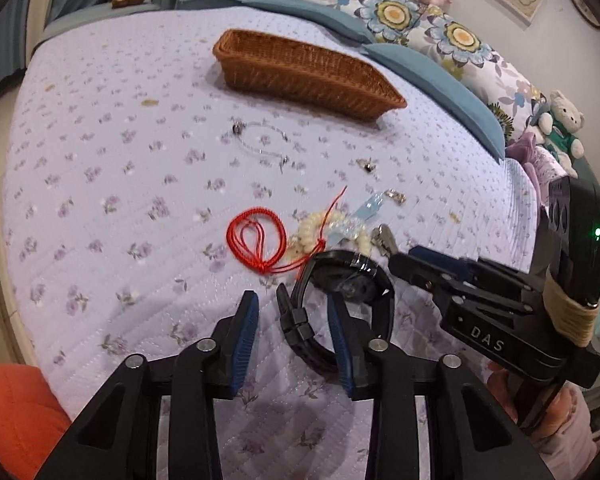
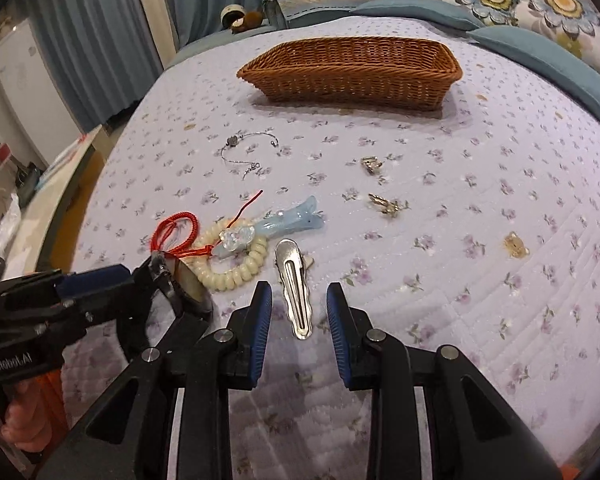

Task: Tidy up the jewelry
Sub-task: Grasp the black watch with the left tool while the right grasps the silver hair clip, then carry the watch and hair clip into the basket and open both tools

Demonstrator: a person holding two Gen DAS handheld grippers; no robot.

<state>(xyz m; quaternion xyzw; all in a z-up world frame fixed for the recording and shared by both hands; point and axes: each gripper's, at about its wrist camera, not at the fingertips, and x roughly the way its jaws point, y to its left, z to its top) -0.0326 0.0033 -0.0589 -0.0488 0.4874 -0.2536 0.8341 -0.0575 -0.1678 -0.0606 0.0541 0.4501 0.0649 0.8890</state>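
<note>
A brown wicker basket stands on the bed at the back. My left gripper is open, its fingers either side of a black watch's strap end. My right gripper is open around a silver hair clip lying flat on the quilt. A red cord, a cream bead bracelet, a light blue hair claw and a silver chain bracelet lie on the quilt between the grippers and the basket.
Small gold pieces and an amber bear charm lie right of the pile. Blue and floral pillows line the far right edge. An orange cushion sits at lower left. Curtains hang behind the bed.
</note>
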